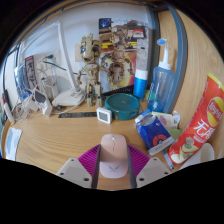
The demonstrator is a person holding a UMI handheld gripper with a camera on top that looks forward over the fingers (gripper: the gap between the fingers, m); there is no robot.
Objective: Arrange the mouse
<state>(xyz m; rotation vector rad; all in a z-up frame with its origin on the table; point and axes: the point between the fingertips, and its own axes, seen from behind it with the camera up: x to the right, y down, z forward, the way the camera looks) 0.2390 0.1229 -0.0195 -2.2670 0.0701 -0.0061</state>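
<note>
Mouse (114, 156) sits between hand-held gripper (113, 170) fingers; chip canister (201, 120) nearby.

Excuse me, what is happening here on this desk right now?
A person is working with a handheld gripper, and its jaws are shut on a pinkish computer mouse, held just above a wooden desk. Beyond the mouse stand a small white clock, a teal round tin and a blue spray bottle. A red chip can lies to the right.

text: none legible | red snack tube (201, 125): lettering present, unreadable
</note>
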